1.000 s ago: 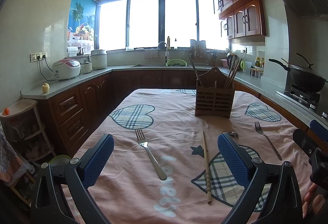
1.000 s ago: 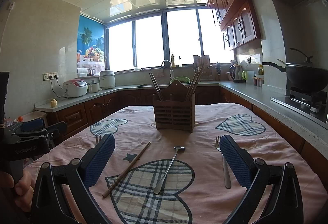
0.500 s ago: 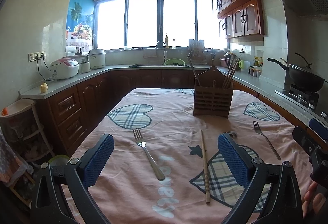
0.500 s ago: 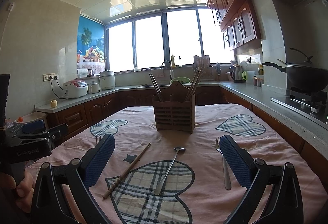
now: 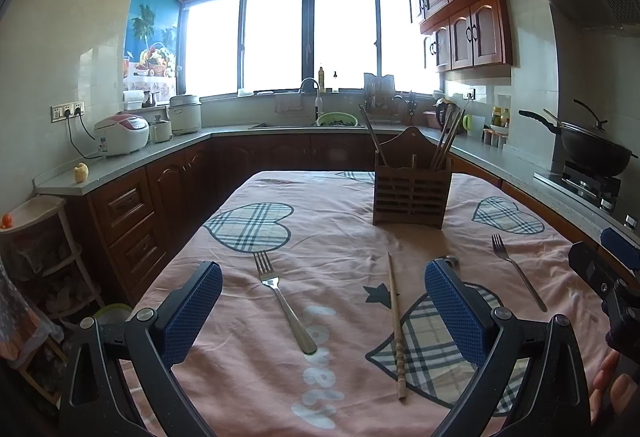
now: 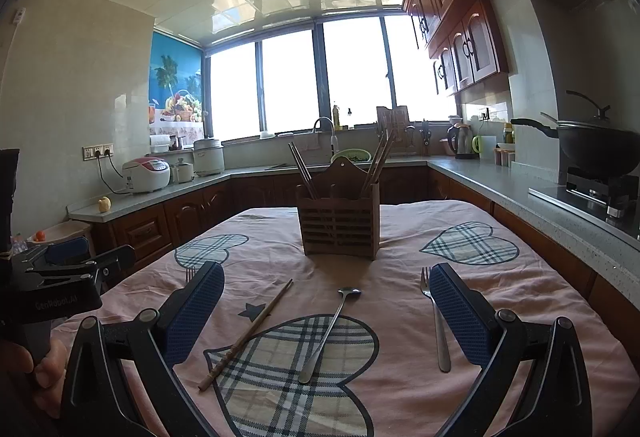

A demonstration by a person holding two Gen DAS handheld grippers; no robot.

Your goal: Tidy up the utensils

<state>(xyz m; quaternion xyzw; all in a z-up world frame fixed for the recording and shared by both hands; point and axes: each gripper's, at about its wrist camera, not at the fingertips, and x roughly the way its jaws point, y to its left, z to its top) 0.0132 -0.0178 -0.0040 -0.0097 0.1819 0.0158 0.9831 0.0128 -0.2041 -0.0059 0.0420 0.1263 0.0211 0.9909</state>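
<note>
A brown wooden utensil holder (image 5: 411,195) (image 6: 339,225) with several chopsticks in it stands mid-table. On the pink cloth lie a fork (image 5: 283,304), a single chopstick (image 5: 396,325) (image 6: 249,333), a spoon (image 6: 329,333) and a second fork (image 5: 518,271) (image 6: 435,321). My left gripper (image 5: 323,313) is open and empty, low over the near table, with the first fork and the chopstick between its fingers. My right gripper (image 6: 327,317) is open and empty, with the spoon and chopstick between its fingers and the second fork by its right finger.
The table with the pink heart-print cloth (image 5: 248,225) is ringed by a grey counter with brown cabinets. A rice cooker (image 5: 122,135) stands at left, a sink (image 5: 308,109) at the back, a black wok (image 5: 592,149) on the stove at right. A shelf rack (image 5: 36,249) stands by the table's left side.
The left gripper has drifted slightly, so the fork, chopstick and holder sit a little further left in its view. The right gripper has hardly moved. Both stay open.
</note>
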